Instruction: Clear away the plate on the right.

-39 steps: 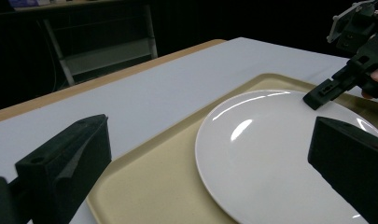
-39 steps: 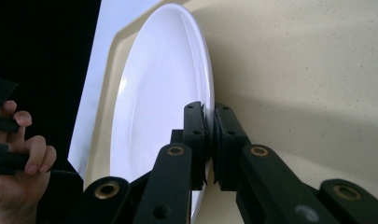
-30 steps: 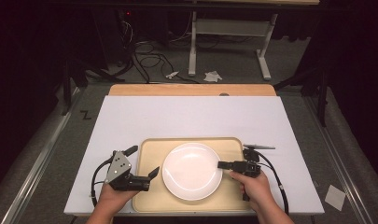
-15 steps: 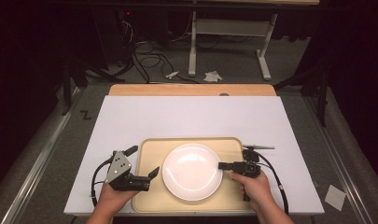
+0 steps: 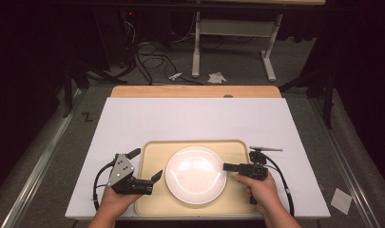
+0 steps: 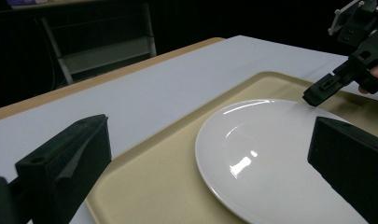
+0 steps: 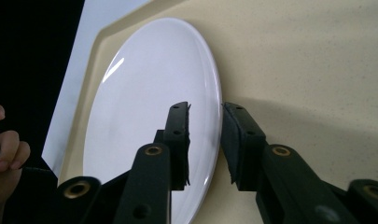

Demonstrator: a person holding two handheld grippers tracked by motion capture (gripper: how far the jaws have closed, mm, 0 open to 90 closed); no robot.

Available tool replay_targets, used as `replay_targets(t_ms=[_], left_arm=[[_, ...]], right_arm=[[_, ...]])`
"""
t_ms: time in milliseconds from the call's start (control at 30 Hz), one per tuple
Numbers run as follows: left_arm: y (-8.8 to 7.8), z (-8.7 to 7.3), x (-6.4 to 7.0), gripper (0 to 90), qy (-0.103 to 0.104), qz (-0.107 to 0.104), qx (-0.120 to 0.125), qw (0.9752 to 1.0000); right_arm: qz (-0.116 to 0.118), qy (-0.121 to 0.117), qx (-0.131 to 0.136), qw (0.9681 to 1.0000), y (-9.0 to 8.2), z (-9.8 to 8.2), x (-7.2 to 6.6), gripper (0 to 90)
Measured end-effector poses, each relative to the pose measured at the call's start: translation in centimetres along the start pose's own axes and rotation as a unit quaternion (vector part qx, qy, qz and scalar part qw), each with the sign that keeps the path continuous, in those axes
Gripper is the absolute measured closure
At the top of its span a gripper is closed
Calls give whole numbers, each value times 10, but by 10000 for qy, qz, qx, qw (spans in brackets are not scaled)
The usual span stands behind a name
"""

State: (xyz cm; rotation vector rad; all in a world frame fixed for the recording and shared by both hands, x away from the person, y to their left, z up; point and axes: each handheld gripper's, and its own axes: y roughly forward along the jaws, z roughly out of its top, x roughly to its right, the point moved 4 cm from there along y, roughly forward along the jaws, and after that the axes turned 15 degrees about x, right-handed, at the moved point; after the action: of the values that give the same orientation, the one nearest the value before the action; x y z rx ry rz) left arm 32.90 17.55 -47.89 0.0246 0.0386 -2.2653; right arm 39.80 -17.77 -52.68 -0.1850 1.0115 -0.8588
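Right gripper (image 7: 205,140) jaws have just been opening off the plate (image 5: 196,174) rim; neither hand is shifting.

Its jaws are now standing slightly apart, straddling the rim at the plate's 3 o'clock edge without pressing. Plate is sitting centred in the tan tray (image 5: 152,156). Left gripper (image 5: 145,166) is waiting at 9 o'clock, jaws spread wide around nothing.

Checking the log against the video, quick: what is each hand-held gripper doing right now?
Left hand-held gripper: open, holding nothing, beside the plate.
Right hand-held gripper: jaws have just been opening; they straddle the plate's rim with a gap, not gripping it.
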Motion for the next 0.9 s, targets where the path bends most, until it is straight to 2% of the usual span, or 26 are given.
replay_targets(t_ms=[133,267,333,467,533,600,633,667,700,733,767,800,900], left_arm=[[0,0,0,2,1,-4,-5,10000],[0,0,0,2,6,-4,-5,10000],[0,0,0,2,8,-7,-10,10000],[0,0,0,2,6,-10,-12,10000],[0,0,1,2,-4,-15,1,10000],[0,0,1,2,-4,-27,-10,10000],[0,0,1,2,-4,-27,-10,10000],[0,0,1,2,-2,-33,-14,10000],[0,0,2,2,-2,-34,-9,10000],[0,0,2,2,-12,-33,2,10000],[0,0,2,2,-12,-33,2,10000],[-1,0,1,2,-7,-33,-6,10000],[-1,-1,1,2,-10,-28,-28,10000]], right_arm=[[181,-59,113,9998,-5,4,-1,681],[235,-200,284,9991,-11,9,-2,637],[165,-287,419,9986,-16,12,-2,617],[0,-719,700,9950,-26,20,-4,560],[-15,-1163,848,9896,-31,22,-5,538],[-99,-1465,861,9854,-36,24,-6,522],[-99,-1465,861,9854,-36,24,-6,522],[-113,-1562,880,9837,-37,25,-6,523],[-186,-1969,880,9763,-42,27,-7,491],[-217,-2084,908,9736,-45,29,-7,466],[-217,-2084,908,9736,-45,29,-7,466],[-321,-2379,957,9660,-54,29,-6,352],[-368,-2510,1061,9614,-66,30,-4,215]])
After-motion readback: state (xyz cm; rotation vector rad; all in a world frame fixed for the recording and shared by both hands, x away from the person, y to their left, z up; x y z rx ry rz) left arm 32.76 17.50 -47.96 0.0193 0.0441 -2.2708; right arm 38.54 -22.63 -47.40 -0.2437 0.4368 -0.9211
